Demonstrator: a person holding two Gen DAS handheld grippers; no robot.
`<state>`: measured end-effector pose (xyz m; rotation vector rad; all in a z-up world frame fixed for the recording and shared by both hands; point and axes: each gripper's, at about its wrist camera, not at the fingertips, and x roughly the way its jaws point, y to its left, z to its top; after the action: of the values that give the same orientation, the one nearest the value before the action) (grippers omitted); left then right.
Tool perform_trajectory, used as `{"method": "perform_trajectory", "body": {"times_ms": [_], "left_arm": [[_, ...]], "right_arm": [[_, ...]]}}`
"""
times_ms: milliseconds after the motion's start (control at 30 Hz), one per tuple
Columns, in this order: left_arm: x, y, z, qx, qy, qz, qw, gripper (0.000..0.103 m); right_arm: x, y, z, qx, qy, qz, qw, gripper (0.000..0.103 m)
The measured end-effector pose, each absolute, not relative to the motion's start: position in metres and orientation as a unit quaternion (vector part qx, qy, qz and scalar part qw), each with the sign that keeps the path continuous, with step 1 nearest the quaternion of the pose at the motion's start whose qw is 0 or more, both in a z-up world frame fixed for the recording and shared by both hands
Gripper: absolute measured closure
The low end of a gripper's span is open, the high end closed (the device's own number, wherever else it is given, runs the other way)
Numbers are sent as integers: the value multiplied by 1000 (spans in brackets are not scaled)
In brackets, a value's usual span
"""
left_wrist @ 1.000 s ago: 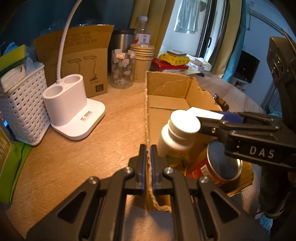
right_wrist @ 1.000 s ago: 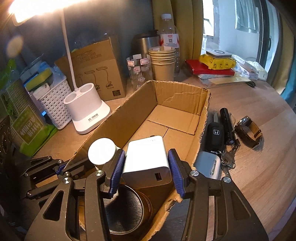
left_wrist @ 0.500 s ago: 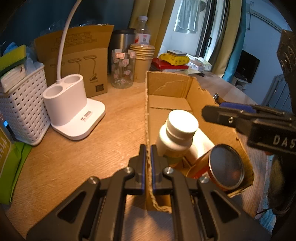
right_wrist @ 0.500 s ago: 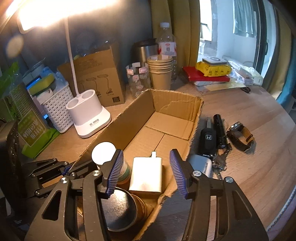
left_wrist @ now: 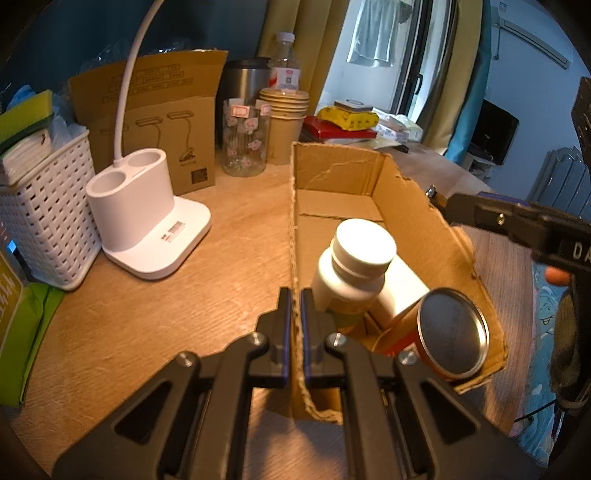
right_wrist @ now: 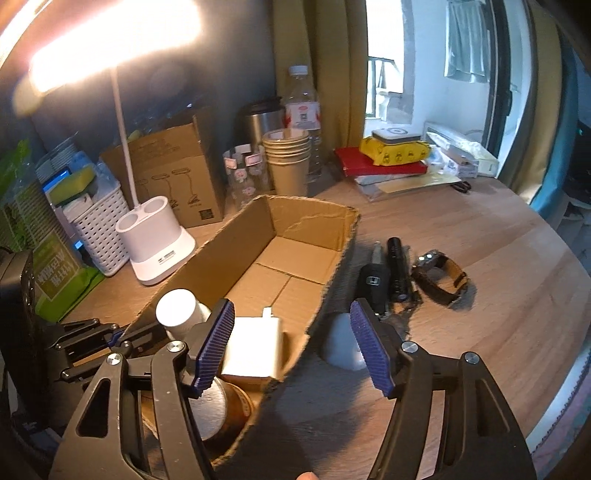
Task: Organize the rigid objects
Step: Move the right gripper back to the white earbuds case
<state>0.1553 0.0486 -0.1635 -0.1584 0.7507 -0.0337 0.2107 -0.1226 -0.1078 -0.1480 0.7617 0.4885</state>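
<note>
2 grippers working: left gripper is pinching the cardboard box wall; right gripper is hanging spread above its rim.

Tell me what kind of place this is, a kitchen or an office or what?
Most likely a room in someone's home, not a kitchen. A cluttered wooden table holds a desk lamp, stacked paper cups and a car key, with curtains and hanging laundry by the window.
</note>
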Motion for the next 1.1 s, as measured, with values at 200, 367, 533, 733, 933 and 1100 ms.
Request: {"method": "perform_trajectory", "body": {"times_ms": [200, 367, 533, 733, 933, 1100], "left_arm": [[155, 49, -164, -77, 366, -16, 927, 99], [155, 49, -164, -77, 366, -16, 927, 99], [155, 49, -164, -77, 366, -16, 927, 99], [155, 49, -164, -77, 367, -16, 927, 99], [156, 49, -165, -77, 367, -16, 927, 99], [156, 49, -165, -78, 367, -16, 927, 99]], "right_arm": [[215, -137, -105, -65, 364, 218, 903, 34], [218, -146, -104, -61, 362, 207, 907, 34], [221, -154, -109, -61, 365, 195, 908, 34], [225, -161, -122, -61, 374, 191, 905, 34], [231, -165, -141, -53, 390, 208, 896, 34], [235, -161, -154, -58, 399, 217, 889, 34]]}}
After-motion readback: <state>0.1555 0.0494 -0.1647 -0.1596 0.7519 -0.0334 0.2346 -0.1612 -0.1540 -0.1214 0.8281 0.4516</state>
